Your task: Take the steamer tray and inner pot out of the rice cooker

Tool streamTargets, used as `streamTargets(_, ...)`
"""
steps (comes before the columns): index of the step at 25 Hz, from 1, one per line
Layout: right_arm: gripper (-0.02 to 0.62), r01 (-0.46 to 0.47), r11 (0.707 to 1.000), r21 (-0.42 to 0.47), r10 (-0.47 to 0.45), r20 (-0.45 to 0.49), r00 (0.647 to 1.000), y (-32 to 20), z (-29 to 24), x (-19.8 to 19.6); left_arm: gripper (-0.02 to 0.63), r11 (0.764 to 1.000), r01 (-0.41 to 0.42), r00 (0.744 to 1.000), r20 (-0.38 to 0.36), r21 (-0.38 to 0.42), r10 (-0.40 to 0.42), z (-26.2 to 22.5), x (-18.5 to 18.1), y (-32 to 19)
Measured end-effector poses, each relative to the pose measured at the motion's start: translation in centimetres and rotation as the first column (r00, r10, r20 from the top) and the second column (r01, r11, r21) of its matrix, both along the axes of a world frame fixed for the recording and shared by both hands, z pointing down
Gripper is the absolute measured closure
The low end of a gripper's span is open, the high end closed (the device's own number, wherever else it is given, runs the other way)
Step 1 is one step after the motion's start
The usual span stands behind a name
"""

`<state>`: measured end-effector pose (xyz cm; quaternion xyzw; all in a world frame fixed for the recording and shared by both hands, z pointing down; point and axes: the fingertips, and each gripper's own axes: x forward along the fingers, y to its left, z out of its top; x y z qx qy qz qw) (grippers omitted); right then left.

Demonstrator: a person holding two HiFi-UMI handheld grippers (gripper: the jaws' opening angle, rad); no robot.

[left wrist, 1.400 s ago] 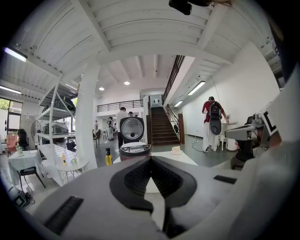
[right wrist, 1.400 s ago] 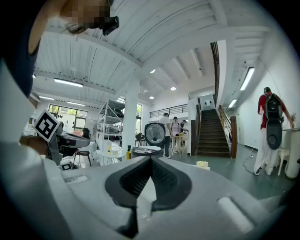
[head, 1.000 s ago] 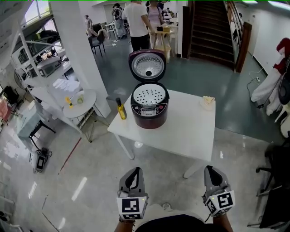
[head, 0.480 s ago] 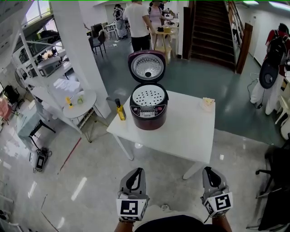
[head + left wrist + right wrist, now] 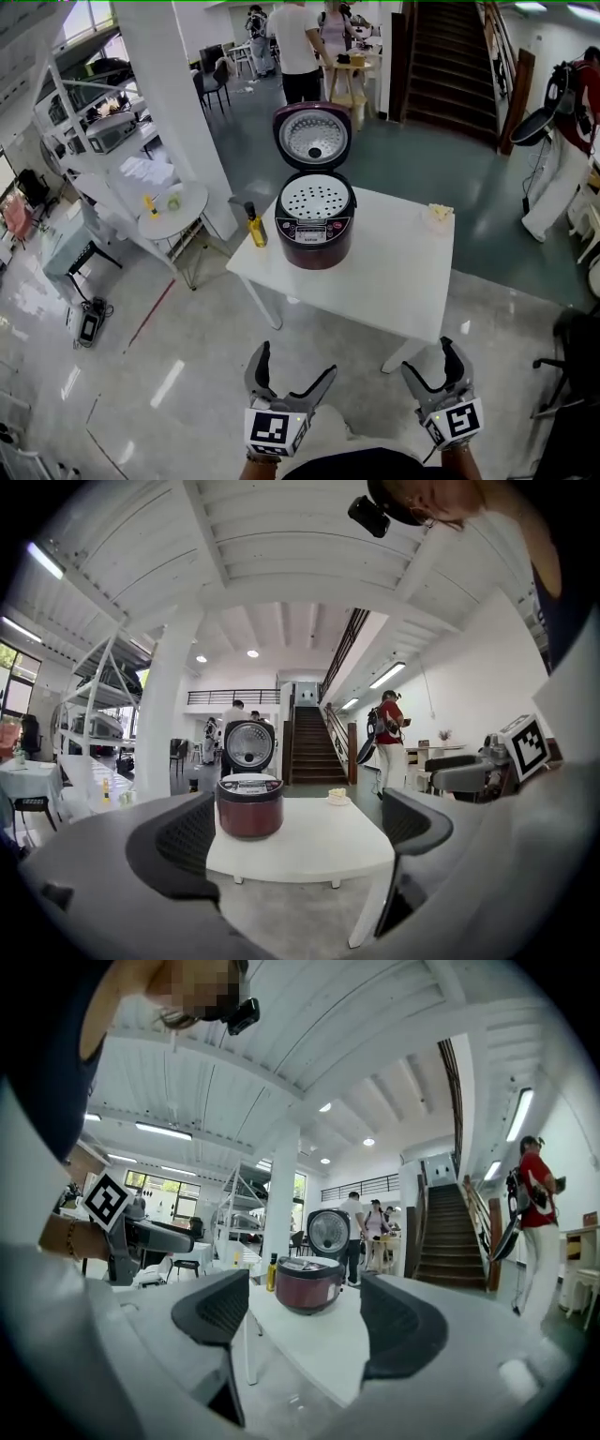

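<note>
Nothing is out: the steamer tray (image 5: pixel 316 197) sits in the rice cooker (image 5: pixel 315 234); well short of it, our left gripper (image 5: pixel 295 362) and right gripper (image 5: pixel 428 359) have just opened wide, empty.

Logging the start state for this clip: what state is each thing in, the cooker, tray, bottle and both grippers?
Lid: open, standing upright.
Steamer tray: seated in the rice cooker.
Bottle: upright on the table, beside the cooker.
Left gripper: open, jaws have just been opening, nothing between them.
Right gripper: open, jaws have just been opening, nothing between them.
</note>
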<state>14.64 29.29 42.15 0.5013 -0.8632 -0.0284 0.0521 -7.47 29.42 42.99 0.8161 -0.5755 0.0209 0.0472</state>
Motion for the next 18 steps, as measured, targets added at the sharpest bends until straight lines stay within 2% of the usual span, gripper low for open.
streamTargets(4, 0.196, 0.007, 1.000, 0.022, -0.007, -0.012, 1.000, -1.0, -0.2, -0.5, 0.049, 1.000, 0.012, 1.000, -0.004, -0.015, -0.012, 0.5, -0.1, -0.7)
streamTargets(10, 0.157, 0.021, 0.999, 0.024, -0.022, 0.022, 1.000, -2.7, -0.1, -0.9, 0.049, 0.999, 0.032, 0.999, 0.012, -0.026, -0.032, 0.7, -0.6, -2.7)
streamTargets(13, 0.153, 0.009, 1.000, 0.028, -0.010, 0.031, 0.999, -4.5, 0.0, -0.8, 0.049, 0.999, 0.001, 0.999, 0.035, -0.042, 0.000, 1.4, -0.3, -4.4)
streamTargets(18, 0.153, -0.009, 0.999, 0.050, 0.009, 0.016, 1.000, -8.2, -0.5, -1.0, 0.051, 0.997, -0.064, 0.997, 0.029, -0.038, 0.065, 1.7, 0.5, -9.0)
